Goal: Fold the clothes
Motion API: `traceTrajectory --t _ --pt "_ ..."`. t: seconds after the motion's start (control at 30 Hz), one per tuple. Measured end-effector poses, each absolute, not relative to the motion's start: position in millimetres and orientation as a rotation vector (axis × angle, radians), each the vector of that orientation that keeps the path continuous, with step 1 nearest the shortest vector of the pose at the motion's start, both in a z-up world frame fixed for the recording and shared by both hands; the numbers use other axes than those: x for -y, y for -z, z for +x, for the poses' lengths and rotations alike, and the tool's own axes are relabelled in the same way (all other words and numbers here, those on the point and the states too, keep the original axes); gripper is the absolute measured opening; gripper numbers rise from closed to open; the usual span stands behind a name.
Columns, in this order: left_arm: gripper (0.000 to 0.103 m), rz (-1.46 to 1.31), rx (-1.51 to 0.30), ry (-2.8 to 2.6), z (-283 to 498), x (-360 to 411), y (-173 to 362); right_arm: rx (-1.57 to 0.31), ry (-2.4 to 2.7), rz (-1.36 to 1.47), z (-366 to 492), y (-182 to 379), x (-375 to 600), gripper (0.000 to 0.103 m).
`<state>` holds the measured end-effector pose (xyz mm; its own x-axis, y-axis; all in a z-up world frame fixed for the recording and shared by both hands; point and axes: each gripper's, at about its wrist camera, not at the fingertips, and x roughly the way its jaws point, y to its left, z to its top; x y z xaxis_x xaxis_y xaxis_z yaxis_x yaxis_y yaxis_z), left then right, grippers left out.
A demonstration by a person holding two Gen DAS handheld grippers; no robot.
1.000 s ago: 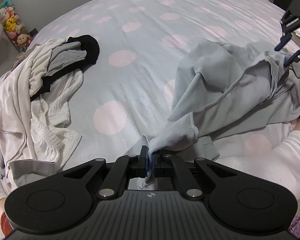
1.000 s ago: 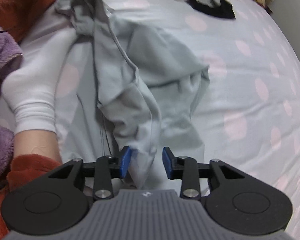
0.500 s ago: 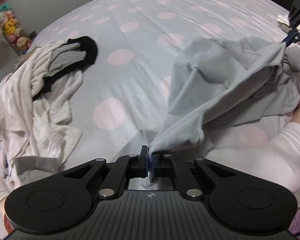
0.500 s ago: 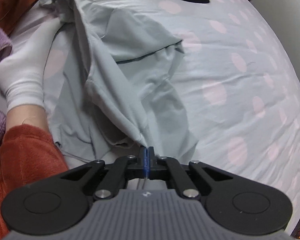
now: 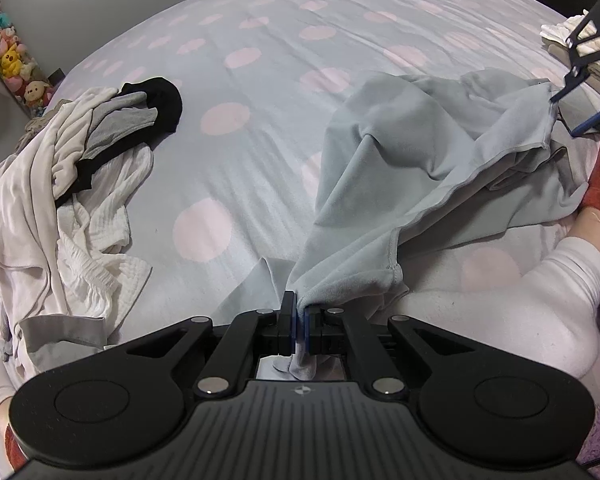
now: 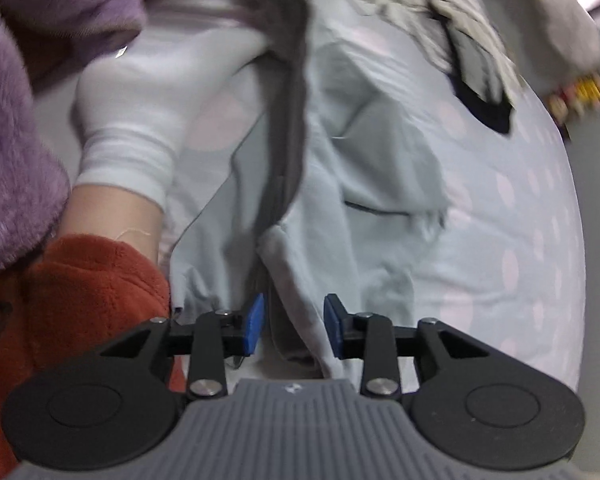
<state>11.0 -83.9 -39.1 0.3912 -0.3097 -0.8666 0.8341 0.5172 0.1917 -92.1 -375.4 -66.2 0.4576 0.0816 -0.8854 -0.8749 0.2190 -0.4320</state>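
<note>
A light grey-blue garment (image 5: 412, 168) lies crumpled on the polka-dot bed, stretched between my two grippers. My left gripper (image 5: 300, 326) is shut on a corner of its hem, low at the near edge. In the right wrist view, blurred, my right gripper (image 6: 294, 326) has its jaws apart with a fold of the garment (image 6: 340, 184) hanging between the blue pads. The right gripper also shows at the far right of the left wrist view (image 5: 572, 108), at the garment's raised far edge.
A heap of white, grey and black clothes (image 5: 72, 184) lies on the bed's left side. A folded pale stack (image 5: 580, 52) sits at the far right. The person's white-socked foot (image 5: 540, 300) and orange sleeve (image 6: 84, 300) are close by. Plush toys (image 5: 8, 64) line the left wall.
My right gripper, shut on the garment half a second ago, has opened, with the cloth still between its pads. The left gripper has kept its grip, and the garment has stretched out further.
</note>
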Motion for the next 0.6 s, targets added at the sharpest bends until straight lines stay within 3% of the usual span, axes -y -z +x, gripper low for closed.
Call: traceTrajectory --t 0.33,0.47,0.6 --pt "0.002 0.686 -0.886 0.809 11 81 39 -0.889 -0.811 -1.317 -67 90 357 0.036" --pt "0.002 0.680 -0.891 0.808 12 80 41 -0.905 -0.818 -1.335 -66 97 355 0.032" --pt "0.002 0.678 -0.890 0.808 11 81 40 -0.916 -0.790 -1.308 -61 101 354 0.019"
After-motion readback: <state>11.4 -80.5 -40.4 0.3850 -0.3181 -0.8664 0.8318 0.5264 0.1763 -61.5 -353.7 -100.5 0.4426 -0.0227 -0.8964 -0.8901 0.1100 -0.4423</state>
